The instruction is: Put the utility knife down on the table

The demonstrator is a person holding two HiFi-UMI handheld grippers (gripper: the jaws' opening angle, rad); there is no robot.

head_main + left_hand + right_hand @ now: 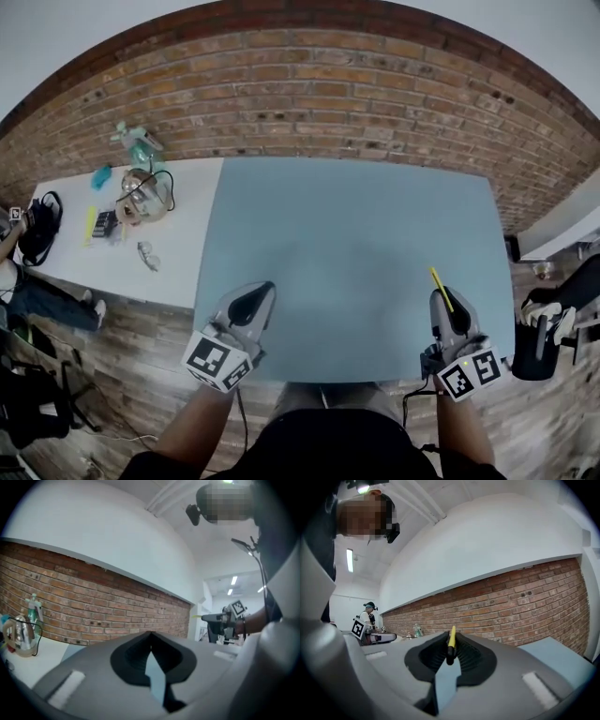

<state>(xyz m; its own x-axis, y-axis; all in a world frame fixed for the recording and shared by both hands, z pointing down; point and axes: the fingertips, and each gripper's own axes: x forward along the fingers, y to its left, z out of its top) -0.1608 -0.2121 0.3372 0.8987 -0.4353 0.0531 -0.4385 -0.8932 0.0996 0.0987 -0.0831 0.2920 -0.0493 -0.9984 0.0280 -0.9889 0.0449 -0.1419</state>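
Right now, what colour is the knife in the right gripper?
Utility knife: yellow, black end; best in right gripper view.

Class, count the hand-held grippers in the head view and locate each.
2. The left gripper is over the blue-grey table's near left edge; the right gripper, over its near right edge, holds the yellow utility knife.

2 handheld grippers, 1 left gripper (pixel 263 289) and 1 right gripper (pixel 442 298), each carrying 1 marker cube (pixel 217 359). 1 yellow utility knife (pixel 451 639). 2 tables: 1 blue-grey table (pixel 356 234), 1 white table (pixel 183 248). 1 spray bottle (pixel 139 142), 1 kettle (pixel 141 199), 1 brick wall (pixel 309 94), 1 other person (pixel 370 612).
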